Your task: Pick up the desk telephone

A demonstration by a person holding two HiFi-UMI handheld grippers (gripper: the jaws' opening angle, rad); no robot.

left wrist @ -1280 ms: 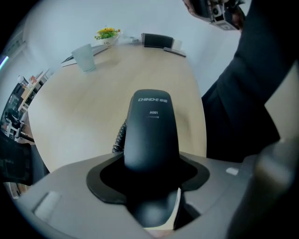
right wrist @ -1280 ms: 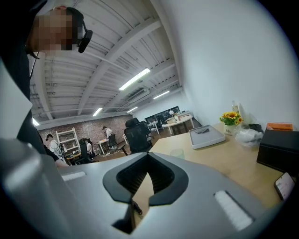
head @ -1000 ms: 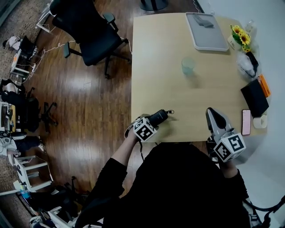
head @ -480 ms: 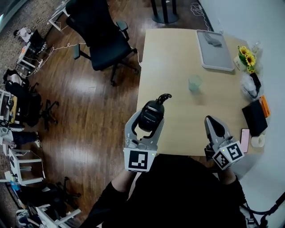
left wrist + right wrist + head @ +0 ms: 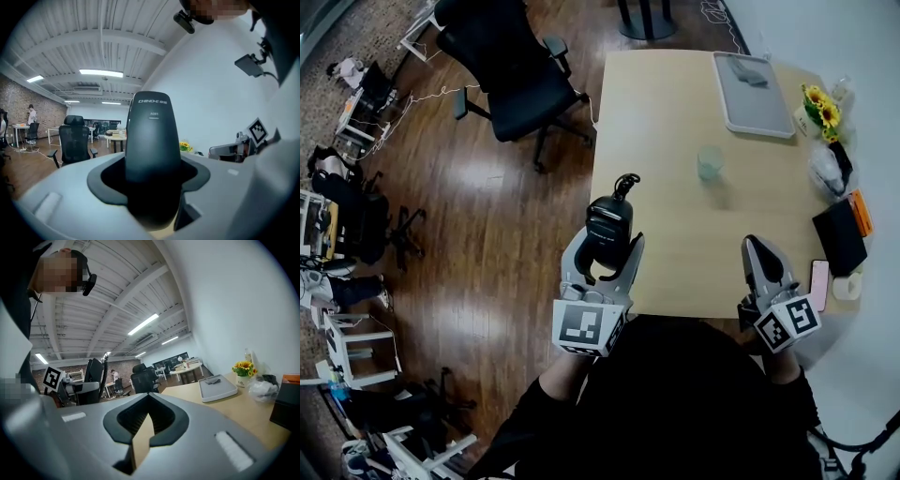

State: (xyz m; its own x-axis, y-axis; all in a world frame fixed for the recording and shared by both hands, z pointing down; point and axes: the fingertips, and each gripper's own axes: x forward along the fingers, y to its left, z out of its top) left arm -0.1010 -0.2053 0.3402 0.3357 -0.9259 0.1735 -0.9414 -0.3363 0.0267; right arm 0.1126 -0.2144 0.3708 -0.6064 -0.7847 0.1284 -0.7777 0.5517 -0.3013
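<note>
The telephone's black handset point(image 5: 607, 228) is lifted off the wooden table point(image 5: 675, 112), over its near left corner. My left gripper point(image 5: 605, 249) is shut on it, one jaw on each side of its body. A bit of curly cord point(image 5: 625, 182) sticks out of its far end. In the left gripper view the handset point(image 5: 152, 136) stands upright between the pads and fills the middle. My right gripper point(image 5: 757, 251) hovers over the table's near right edge, jaws together with nothing in them; in its own view the right gripper point(image 5: 146, 404) shows only table beyond the tips.
A grey tray point(image 5: 753, 82) lies at the table's far end, a clear cup point(image 5: 709, 162) mid-table. Sunflowers point(image 5: 821, 105), a plastic bag point(image 5: 827, 169), a black box point(image 5: 839, 230) and a mobile phone point(image 5: 817, 284) line the right edge. A black office chair point(image 5: 511, 70) stands on the floor, left.
My left gripper rose from the table's front edge with the handset and turned to point forward; over the last half second it barely shifted. The right gripper stayed put.
</note>
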